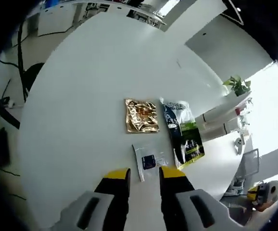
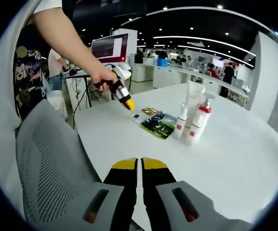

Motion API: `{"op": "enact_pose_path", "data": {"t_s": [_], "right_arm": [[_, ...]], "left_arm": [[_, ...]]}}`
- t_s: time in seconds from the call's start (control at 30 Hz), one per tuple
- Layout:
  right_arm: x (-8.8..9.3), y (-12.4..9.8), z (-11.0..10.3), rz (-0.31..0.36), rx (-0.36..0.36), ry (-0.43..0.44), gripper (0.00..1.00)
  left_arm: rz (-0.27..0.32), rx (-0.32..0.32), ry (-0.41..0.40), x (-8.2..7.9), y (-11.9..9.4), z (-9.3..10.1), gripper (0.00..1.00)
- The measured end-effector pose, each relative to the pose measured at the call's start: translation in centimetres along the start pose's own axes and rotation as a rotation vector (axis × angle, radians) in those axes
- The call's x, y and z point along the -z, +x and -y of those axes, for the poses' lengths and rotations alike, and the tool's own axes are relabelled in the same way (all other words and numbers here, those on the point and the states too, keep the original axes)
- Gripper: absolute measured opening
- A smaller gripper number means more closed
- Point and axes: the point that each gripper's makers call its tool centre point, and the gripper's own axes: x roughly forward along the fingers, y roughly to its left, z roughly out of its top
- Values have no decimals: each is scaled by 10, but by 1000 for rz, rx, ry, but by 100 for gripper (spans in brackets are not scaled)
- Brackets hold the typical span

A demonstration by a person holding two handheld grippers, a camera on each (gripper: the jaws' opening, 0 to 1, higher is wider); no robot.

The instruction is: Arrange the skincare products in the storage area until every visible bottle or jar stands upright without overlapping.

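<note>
Skincare packets and bottles on a round white table [image 1: 81, 96], both grippers free of them.

Left gripper [image 1: 144, 174]: yellow-tipped black jaws apart, nothing between them, hovering over the table just short of a small clear sachet with a dark label [image 1: 148, 161]. Beyond the sachet lies a crinkled gold foil packet [image 1: 141, 116]; beside it, toward the table edge, a dark blue and white pouch [image 1: 176, 117] and a black and green flat pack [image 1: 191, 144], all lying flat, the pouch and pack touching. Right gripper [image 2: 140, 165]: yellow-tipped jaws together, holding nothing, low over the table edge beside a grey mesh chair back [image 2: 47, 163]. Farther on the table stand upright a white pump bottle with a red collar [image 2: 198, 122], a smaller white bottle [image 2: 180, 122] and a white tube [image 2: 193, 98], close together beside the flat packs. A person's hand [image 2: 102, 79] holds the left gripper above the packets.
</note>
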Motion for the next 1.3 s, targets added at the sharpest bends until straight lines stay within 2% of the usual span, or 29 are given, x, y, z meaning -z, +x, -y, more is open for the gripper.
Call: {"op": "enact_pose_path", "data": {"t_s": [0.13,0.23,0.3,0.37,0.57,0.63,0.67,0.7,0.83,0.9,1.0,1.07,1.17,1.23,1.3], "right_arm": [[-3,-1,-1,17,-5,-2,3],[-4,-1,-1,26,-7,3,4],[-6,-2,-1,34,-9,10,4],[-6,-3,0,41,-10,22,5],[-9,-5,2,62,-5,45,7],[-10,-5,2,71,-5,46,7],[-10,-6,2,75,-5,46,8],[-11,-6,2,77,-4,46,8],[-15,-8,5,102,9,54,10],[-16,-9,6,109,13,57,12],[-18,-10,6,119,19,55,14],[-18,-11,7,125,21,55,15],[-19,-12,7,133,24,57,16],[-21,-13,8,141,27,61,17],[-24,-14,9,160,28,71,18]], "left_arm": [[121,49,43,-23,-15,20,25],[193,91,73,-34,-26,38,26],[230,115,106,-37,-34,51,26],[265,168,129,-36,-42,71,25],[385,227,197,-34,-62,113,25],[403,236,195,-29,-68,121,26],[426,242,188,-27,-71,126,26],[475,258,186,-27,-76,133,26],[521,256,230,-5,-83,147,26],[547,256,227,6,-87,151,26],[642,241,207,18,-95,155,27],[632,244,221,31,-96,158,30],[655,205,291,48,-104,160,33],[671,203,308,56,-109,163,38],[700,153,346,62,-115,158,42]]}}
